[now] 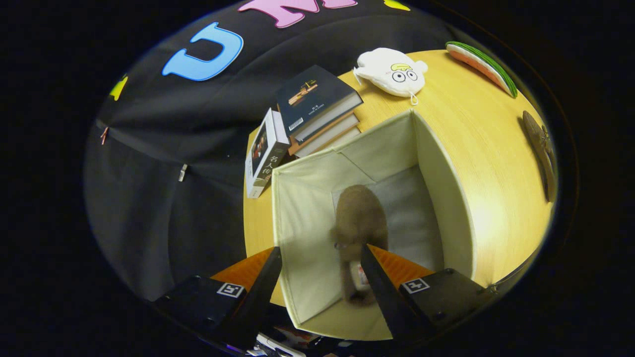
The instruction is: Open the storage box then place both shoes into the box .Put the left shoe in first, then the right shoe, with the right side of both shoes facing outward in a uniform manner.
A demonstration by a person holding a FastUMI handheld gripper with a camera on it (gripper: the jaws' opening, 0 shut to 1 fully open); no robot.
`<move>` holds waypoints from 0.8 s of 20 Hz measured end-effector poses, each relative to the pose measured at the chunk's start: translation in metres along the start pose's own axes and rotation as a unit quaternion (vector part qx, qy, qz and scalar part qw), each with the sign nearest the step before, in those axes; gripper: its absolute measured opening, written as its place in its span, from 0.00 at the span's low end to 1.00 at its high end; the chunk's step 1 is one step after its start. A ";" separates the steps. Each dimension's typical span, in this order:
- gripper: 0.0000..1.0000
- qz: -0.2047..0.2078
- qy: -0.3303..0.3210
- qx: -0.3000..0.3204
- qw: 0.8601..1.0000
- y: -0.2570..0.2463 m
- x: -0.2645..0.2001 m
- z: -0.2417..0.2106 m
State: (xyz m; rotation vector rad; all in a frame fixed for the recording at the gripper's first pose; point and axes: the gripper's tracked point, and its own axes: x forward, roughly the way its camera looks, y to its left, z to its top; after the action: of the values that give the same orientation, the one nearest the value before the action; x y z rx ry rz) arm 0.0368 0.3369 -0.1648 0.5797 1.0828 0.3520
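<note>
The hand-held gripper point(320, 258) hangs wide open and empty above the storage box point(446, 198), brown shoe point(359, 223) inside, books point(317, 109) behind.

The gripper point(320, 270) hangs above the storage box point(446, 188), looking steeply down into it. Its two fingers are spread wide apart and nothing is pressed between them. One finger's tip lies over the box's near-left wall; the other finger's tip point(368, 254) lies inside the box's mouth, seemingly clear of what lies below, though the blur there leaves that unsure. Each finger's base block carries a small square marker, and both blocks sit at the box's near side.
</note>
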 end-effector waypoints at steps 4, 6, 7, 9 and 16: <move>0.99 0.017 -0.030 -0.072 0.997 0.002 -0.043 0.011; 0.98 0.020 -0.046 -0.101 0.994 -0.010 -0.068 0.018; 0.99 0.018 -0.053 -0.114 0.992 -0.020 -0.082 0.023; 0.98 0.009 -0.073 -0.141 0.987 -0.046 -0.107 0.034; 0.99 -0.045 -0.108 -0.189 0.975 -0.160 -0.173 0.075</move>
State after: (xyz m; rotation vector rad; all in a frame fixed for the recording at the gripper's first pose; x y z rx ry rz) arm 0.0270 0.0957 -0.1101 0.2231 0.8018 0.3943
